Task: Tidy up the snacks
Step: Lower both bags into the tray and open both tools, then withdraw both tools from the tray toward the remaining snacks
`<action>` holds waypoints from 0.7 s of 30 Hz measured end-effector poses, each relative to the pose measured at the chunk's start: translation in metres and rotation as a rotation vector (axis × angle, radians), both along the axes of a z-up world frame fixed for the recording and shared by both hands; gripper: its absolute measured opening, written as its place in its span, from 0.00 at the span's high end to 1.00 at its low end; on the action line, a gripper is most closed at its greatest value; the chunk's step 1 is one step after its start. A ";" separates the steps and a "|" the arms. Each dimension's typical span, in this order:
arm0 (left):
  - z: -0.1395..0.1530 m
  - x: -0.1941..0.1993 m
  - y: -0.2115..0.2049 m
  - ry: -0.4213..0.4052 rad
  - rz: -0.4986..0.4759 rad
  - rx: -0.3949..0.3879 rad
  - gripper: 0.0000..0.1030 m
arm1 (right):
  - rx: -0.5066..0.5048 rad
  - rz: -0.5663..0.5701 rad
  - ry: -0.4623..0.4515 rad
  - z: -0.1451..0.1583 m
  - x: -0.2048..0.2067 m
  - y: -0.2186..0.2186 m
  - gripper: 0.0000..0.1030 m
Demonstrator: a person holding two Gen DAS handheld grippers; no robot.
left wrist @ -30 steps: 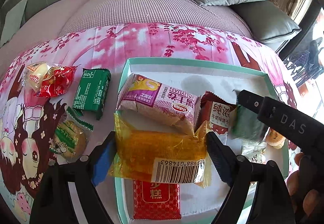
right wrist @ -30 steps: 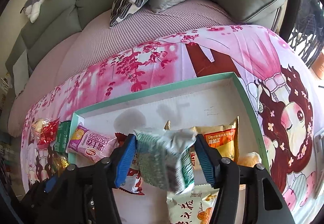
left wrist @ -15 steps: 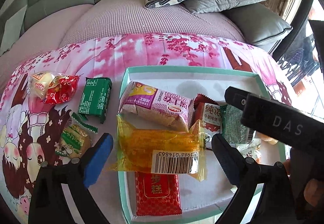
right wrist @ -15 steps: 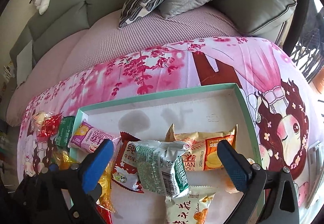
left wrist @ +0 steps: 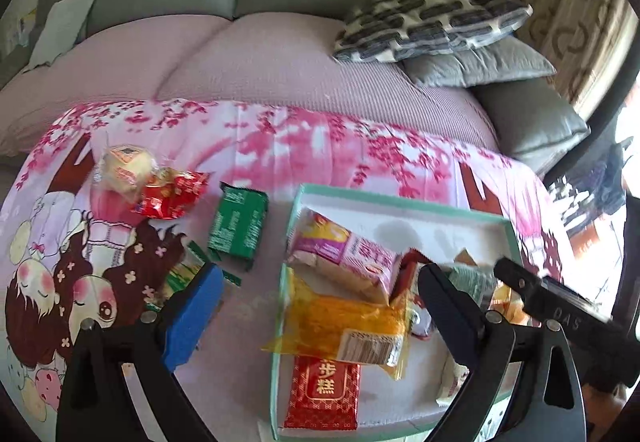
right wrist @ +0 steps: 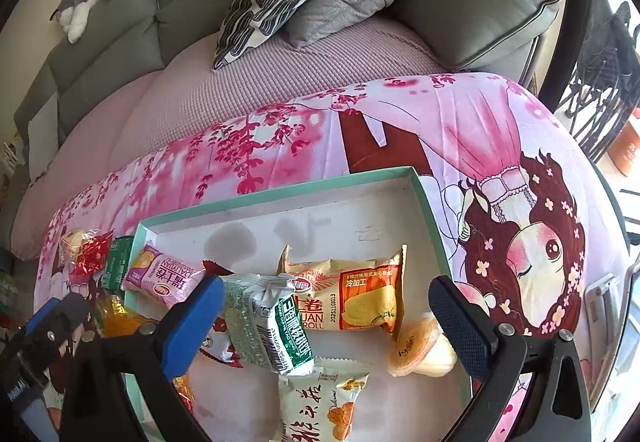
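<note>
Inside the teal-rimmed tray (right wrist: 424,198), both drops look done. Left gripper (left wrist: 320,306) was clamped on the yellow barcode pack (left wrist: 352,326) a sec ago; now its jaws stand wide w/ nothing between them, and the pack lies at the tray's left edge, partly on the red cake packet (left wrist: 324,390) and touching the pink roll pack (left wrist: 344,258). Right gripper (right wrist: 324,310) likewise: it was squeezing the green-and-silver wrapper (right wrist: 268,326), now jaws are spread wide and the wrapper rests on the tray floor, overlapping the orange roll pack (right wrist: 356,302), w/ a jelly cup (right wrist: 416,346) just beside.

Left cam view has swung left, twd the cloth (left wrist: 256,146). Still outside the tray there: green packet (left wrist: 238,226), red wrapper (left wrist: 172,194) touching a pale round cake (left wrist: 124,166), plus a green-yellow snack (left wrist: 184,274) half hidden behind the left finger pad (left wrist: 192,318).

Judgement: 2 more items in, approx 4 left on the cloth; left gripper likely goes for the green packet or the hidden snack next. Tray's left side is crowding, so stacking could slide.
</note>
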State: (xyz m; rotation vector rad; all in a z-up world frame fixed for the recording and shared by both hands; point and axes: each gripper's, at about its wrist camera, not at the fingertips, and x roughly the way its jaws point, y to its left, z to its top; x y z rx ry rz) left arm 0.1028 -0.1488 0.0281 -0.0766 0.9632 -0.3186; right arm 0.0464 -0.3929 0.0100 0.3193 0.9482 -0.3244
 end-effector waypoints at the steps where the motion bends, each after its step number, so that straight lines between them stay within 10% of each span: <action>1: 0.001 0.001 0.004 -0.008 0.029 -0.003 0.05 | 0.004 0.004 -0.008 0.002 0.000 0.001 0.00; 21: -0.024 0.028 0.133 0.030 0.495 0.094 0.05 | 0.019 0.285 -0.025 0.010 0.035 0.112 0.00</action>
